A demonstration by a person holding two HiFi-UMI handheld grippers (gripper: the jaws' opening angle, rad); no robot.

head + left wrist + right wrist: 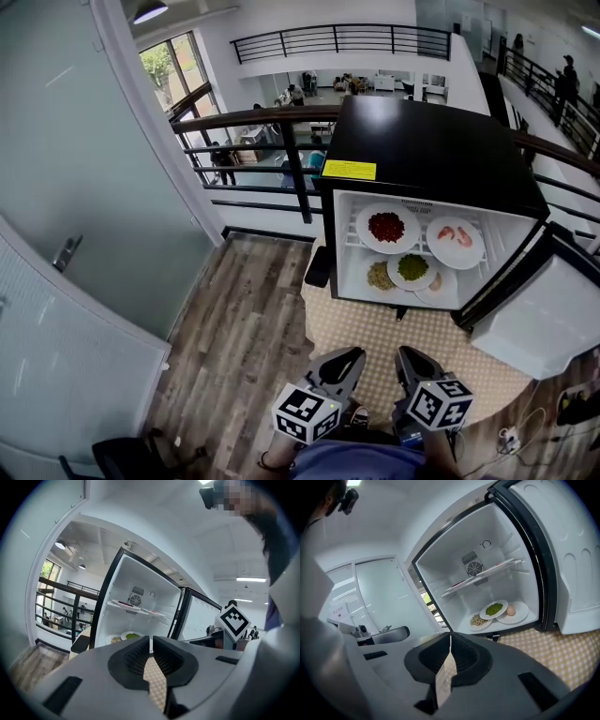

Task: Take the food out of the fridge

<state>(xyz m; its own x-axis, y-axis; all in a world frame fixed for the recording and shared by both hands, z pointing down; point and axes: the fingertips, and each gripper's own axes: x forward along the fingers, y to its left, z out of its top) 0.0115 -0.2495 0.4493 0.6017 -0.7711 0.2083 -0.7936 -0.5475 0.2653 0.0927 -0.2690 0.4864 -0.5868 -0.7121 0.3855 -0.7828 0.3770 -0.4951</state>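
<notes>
Food: red food (386, 227) and shrimp (457, 235) plated on upper shelf (487, 575); green food (412, 267), beige food (380, 276) and egg (511, 611) plated below, all inside fridge (431, 141).
Fridge: door (534, 323) flung wide toward 4 o'clock, standing on checkered cloth (375, 333).
Left gripper (353, 353): at fridge's 6 o'clock, jaws pressed together, nothing between.
Right gripper (405, 353): just beside, at 3 o'clock, clamped tight, empty too.

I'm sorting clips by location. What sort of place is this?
Probably an upper gallery in an open office or lab building, not a home kitchen: a railing overlooks people on a lower floor, and the small open fridge stands on a checked tablecloth.
</notes>
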